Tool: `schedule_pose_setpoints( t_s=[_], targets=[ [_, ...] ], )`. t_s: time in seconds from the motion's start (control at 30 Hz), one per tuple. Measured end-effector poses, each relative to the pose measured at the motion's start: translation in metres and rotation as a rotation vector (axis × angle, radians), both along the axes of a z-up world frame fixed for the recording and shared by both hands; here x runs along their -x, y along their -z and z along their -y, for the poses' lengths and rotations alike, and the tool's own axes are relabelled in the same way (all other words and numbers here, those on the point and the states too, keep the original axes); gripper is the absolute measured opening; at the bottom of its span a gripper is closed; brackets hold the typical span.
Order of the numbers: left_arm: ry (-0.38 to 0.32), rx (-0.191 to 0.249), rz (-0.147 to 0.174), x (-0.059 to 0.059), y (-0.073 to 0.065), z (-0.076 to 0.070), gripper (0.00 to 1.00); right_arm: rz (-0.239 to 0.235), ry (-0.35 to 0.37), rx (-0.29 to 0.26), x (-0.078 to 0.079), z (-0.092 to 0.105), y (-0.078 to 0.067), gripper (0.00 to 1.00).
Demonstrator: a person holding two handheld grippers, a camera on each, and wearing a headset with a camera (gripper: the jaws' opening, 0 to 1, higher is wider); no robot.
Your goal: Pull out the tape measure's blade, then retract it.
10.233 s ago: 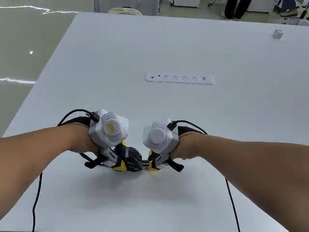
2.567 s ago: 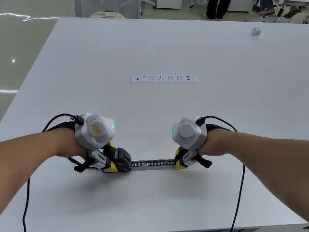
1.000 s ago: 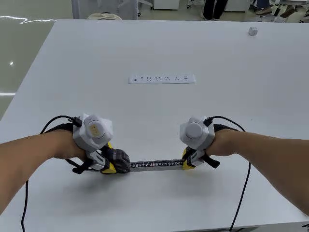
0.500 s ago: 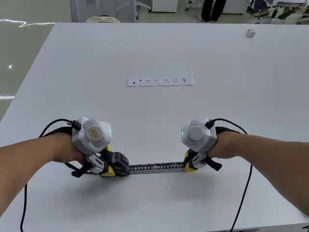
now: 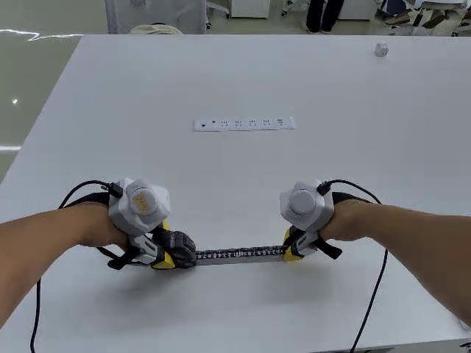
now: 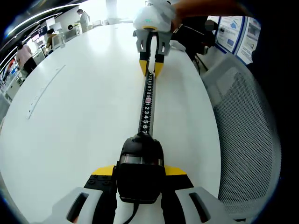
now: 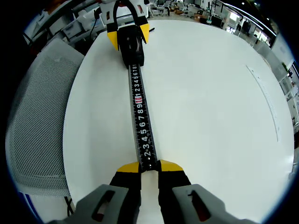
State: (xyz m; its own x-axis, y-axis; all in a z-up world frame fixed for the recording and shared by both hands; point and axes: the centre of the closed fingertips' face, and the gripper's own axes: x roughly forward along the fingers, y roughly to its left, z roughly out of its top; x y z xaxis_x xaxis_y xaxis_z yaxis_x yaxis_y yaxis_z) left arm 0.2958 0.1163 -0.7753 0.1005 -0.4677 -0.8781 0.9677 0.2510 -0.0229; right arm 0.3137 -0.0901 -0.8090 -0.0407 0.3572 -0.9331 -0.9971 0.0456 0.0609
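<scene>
So the big white table (image 5: 309, 88) takes up most of the head view, with a power strip (image 5: 243, 123) lying flat around the upper middle, well apart from the action.

All the work is down in the lower middle of the frame. The left tongs (image 6: 139, 171) are clamped around the black tape measure (image 6: 140, 154), pinning it down on the table, I'd guess so the case can't slide when the other end gets tugged. The right tongs (image 7: 149, 166) are pinched nearly closed on the tip of the blade (image 7: 140, 116), off to the right in the head view.

The blade runs straight and flat between the two, numbers up, low over the table. Looks to me like the pull-out part is about done and letting it retract comes next.
</scene>
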Motion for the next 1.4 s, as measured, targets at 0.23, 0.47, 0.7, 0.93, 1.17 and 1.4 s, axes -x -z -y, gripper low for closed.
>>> schedule_pose_setpoints(
  t_s=[0.23,0.47,0.7,0.93,1.17,1.4],
  targets=[
    [-0.004,-0.001,0.000,0.002,-0.001,0.001,0.33,-0.001,0.003,0.000,-0.001,0.004,0.000,0.12],
    [-0.004,-0.002,0.001,0.003,-0.002,0.002,0.33,-0.003,0.010,0.002,-0.001,0.008,0.001,0.12],
    [-0.004,-0.003,0.001,0.004,-0.002,0.002,0.33,-0.004,0.016,0.006,-0.002,0.014,0.001,0.12],
    [-0.005,-0.003,0.001,0.005,-0.004,0.003,0.33,-0.006,0.020,0.008,-0.002,0.018,0.000,0.12],
    [-0.005,-0.003,-0.001,0.005,-0.004,0.002,0.33,-0.008,0.023,0.010,-0.003,0.022,0.000,0.12],
    [-0.005,-0.003,-0.002,0.005,-0.004,0.002,0.33,-0.009,0.026,0.015,-0.004,0.025,0.000,0.12]
  ],
)
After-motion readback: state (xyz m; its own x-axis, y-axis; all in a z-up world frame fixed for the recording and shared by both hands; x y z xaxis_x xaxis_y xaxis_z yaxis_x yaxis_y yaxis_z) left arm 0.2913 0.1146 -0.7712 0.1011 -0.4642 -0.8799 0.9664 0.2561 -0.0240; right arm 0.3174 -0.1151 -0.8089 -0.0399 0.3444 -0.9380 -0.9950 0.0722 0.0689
